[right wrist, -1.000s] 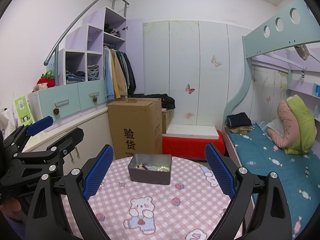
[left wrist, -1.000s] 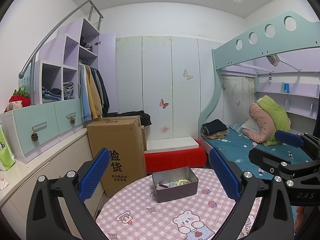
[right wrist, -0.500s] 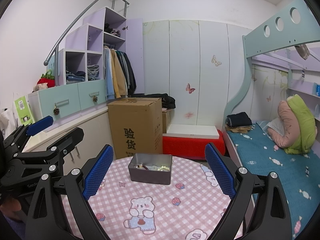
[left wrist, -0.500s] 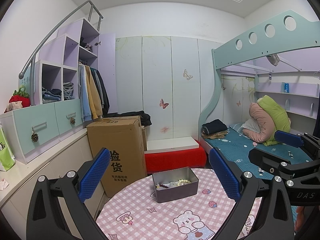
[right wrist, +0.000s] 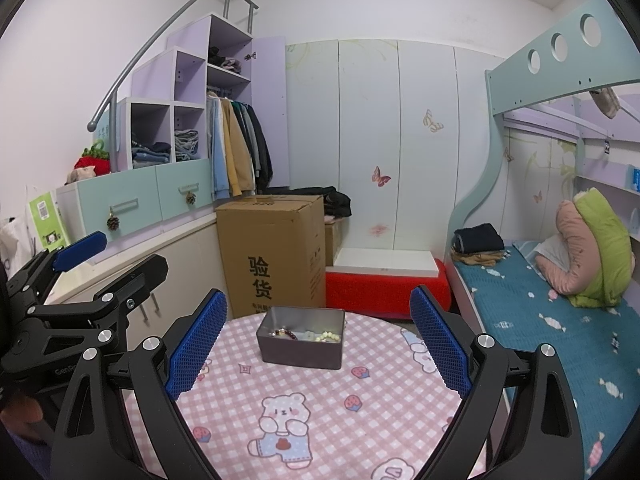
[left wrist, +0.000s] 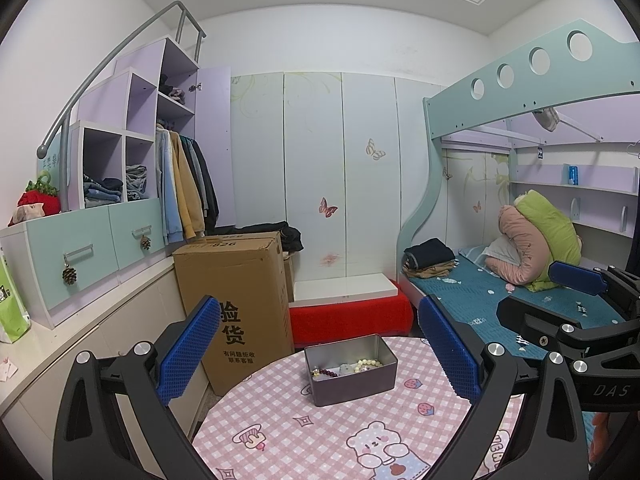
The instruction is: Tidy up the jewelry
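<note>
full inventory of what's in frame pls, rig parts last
tin box: 1, grey, open, on the table's far half
bracelets: at least 2, one dark red, one cream beads, inside the tin box; exact count unclear
table: 1, round, pink check cloth with bear prints
cardboard box: 1, brown, on the floor behind the table
hanging coats: several, blue, yellow, dark, in the open wardrobe at left
bunk bed: 1, teal frame and sheet, right side
rolled quilt: 1, pink and green, on the bed
left gripper: 1, black, blue pads, open, empty
right gripper: 1, black, blue pads, open, empty
</note>
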{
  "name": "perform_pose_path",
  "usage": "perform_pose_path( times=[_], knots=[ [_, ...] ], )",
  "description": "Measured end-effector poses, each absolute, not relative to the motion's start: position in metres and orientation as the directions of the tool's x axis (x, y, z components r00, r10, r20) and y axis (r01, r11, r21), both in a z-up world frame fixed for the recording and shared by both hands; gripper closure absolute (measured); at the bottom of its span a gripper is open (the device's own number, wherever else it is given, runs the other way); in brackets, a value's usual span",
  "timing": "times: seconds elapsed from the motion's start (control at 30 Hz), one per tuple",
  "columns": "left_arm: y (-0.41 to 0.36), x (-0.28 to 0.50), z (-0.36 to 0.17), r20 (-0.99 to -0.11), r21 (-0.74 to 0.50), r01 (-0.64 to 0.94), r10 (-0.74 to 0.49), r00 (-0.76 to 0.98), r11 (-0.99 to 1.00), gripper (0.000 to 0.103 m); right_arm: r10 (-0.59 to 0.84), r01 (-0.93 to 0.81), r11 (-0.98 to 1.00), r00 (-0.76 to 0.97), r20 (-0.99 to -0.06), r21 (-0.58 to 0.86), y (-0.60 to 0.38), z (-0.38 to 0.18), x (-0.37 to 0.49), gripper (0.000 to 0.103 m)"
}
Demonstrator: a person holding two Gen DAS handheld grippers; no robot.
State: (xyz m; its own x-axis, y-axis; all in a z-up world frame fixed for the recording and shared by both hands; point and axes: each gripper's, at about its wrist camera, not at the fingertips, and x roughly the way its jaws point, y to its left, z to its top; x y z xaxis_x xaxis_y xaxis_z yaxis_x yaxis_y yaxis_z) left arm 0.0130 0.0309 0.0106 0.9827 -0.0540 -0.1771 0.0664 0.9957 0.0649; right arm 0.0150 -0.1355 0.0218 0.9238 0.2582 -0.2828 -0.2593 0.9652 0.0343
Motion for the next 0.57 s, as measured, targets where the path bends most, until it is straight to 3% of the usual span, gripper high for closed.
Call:
perform_pose_path(
  times=[0.57],
  knots=[
    [0.0318, 0.0155, 0.0091, -0.186, 0.067, 0.071, -0.057, 0.981, 0.995, 0.007, 0.258, -0.255, 0.966, 0.922, -0.289, 0.048, -0.1324, 0.0175, 0.0155, 0.013]
  ],
)
